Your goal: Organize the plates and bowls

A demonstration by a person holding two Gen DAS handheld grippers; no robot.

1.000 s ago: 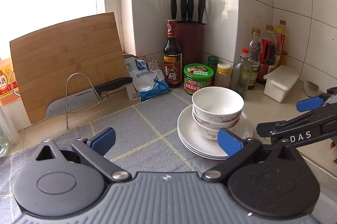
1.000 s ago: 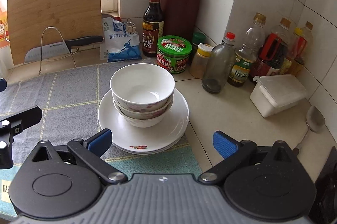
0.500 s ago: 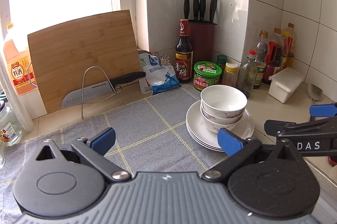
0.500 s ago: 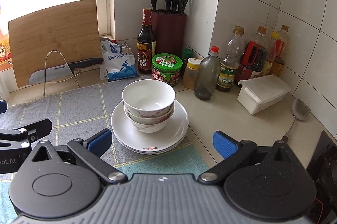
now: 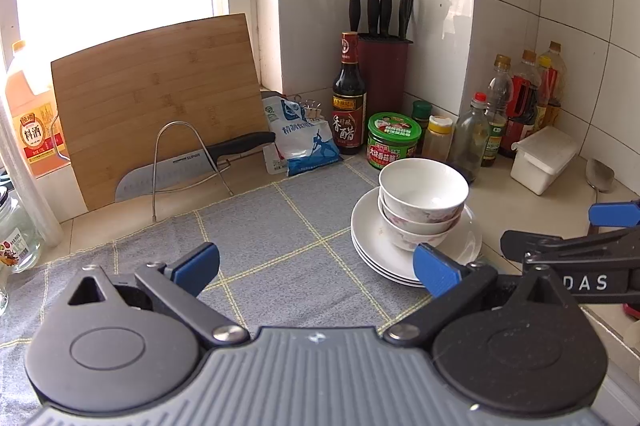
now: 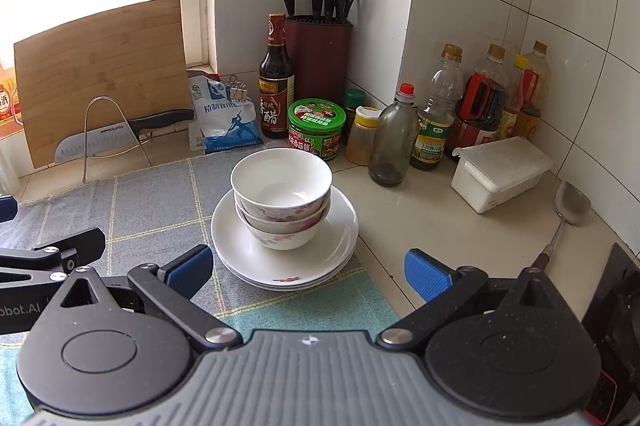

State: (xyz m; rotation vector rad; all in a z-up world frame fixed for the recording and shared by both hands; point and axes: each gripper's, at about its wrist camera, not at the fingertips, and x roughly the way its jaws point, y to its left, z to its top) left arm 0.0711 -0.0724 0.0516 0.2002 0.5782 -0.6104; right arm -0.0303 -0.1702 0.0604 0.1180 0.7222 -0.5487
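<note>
A stack of white bowls (image 5: pixel 422 202) (image 6: pixel 282 200) sits on a stack of white plates (image 5: pixel 368 234) (image 6: pixel 340 230) at the right edge of a grey checked cloth (image 5: pixel 280 226) (image 6: pixel 152 202). My left gripper (image 5: pixel 316 266) is open and empty above the cloth, left of the plates. My right gripper (image 6: pixel 308 272) is open and empty just in front of the plates. Each gripper's finger shows at the edge of the other's view.
A cutting board (image 5: pixel 156 98), a knife on a wire rack (image 5: pixel 188 162), a salt bag (image 5: pixel 304 138), a vinegar bottle (image 5: pixel 349 98), a knife block (image 5: pixel 382 66) and a green jar (image 5: pixel 394 140) line the back wall. Oil bottles (image 6: pixel 480 106), a white box (image 6: pixel 500 174) and a spoon (image 6: pixel 568 214) stand right.
Both grippers have pulled back and risen away from the bowl and plate stack, which now looks smaller and farther. Both stay open and empty.
</note>
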